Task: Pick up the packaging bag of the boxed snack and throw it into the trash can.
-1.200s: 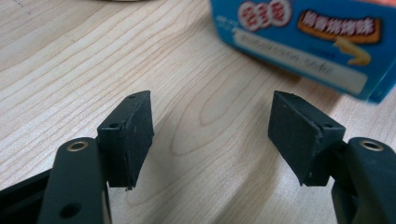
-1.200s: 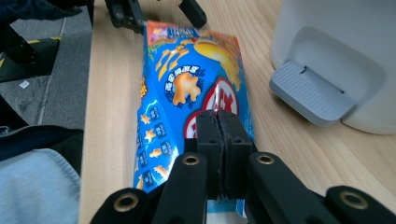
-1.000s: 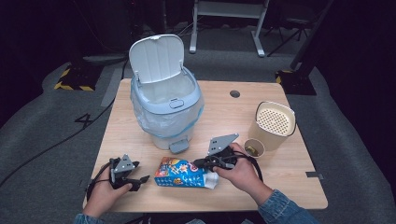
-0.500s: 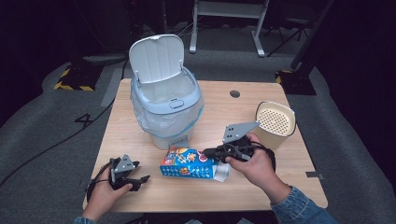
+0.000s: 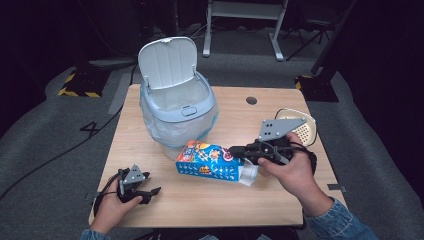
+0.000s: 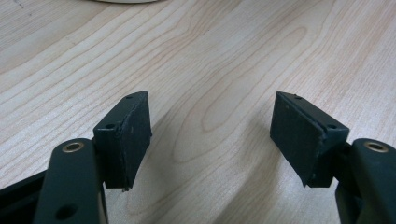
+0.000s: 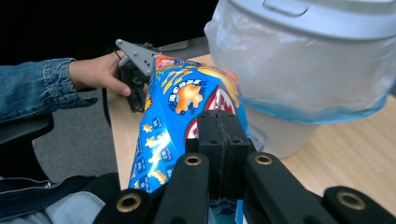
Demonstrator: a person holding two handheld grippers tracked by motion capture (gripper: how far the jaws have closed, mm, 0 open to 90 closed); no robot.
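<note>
snack box pinched by one end, open bin just beyond

right gripper (image 5: pixel 235 149) has its jaws together on a thin flap or edge at the near end of the blue snack box (image 5: pixel 209 160); in the right gripper view the two pads meet flat against the box (image 7: pixel 187 107) with almost no gap. the box sits mid-table, raised off the wood at least at the held end, its far end toward 10 o'clock and just beside the bin's base.

left gripper (image 5: pixel 150 191) rests at about 7 o'clock on the table (image 5: pixel 260 200), jaws apart, nothing between them; its own view has bare wood grain (image 6: pixel 210 93) between the pads (image 6: pixel 133 123).

judgement on the step: likely a lift toward the bin (image 5: pixel 177 107). the grip is at one end, so the box will want to droop and swing. keep it pinched hard, raise before travelling, clear the rim at 12 o'clock, let go only once over the opening.

containers: bin lid (image 5: pixel 167 62) stands open and upright, a clear liner bag folded over the rim; inside looks empty as far as can be seen. a beige perforated cup or basket (image 5: pixel 306 129) sits at 3 o'clock behind the right hand (image 5: pixel 292 172); contents hidden.
</note>
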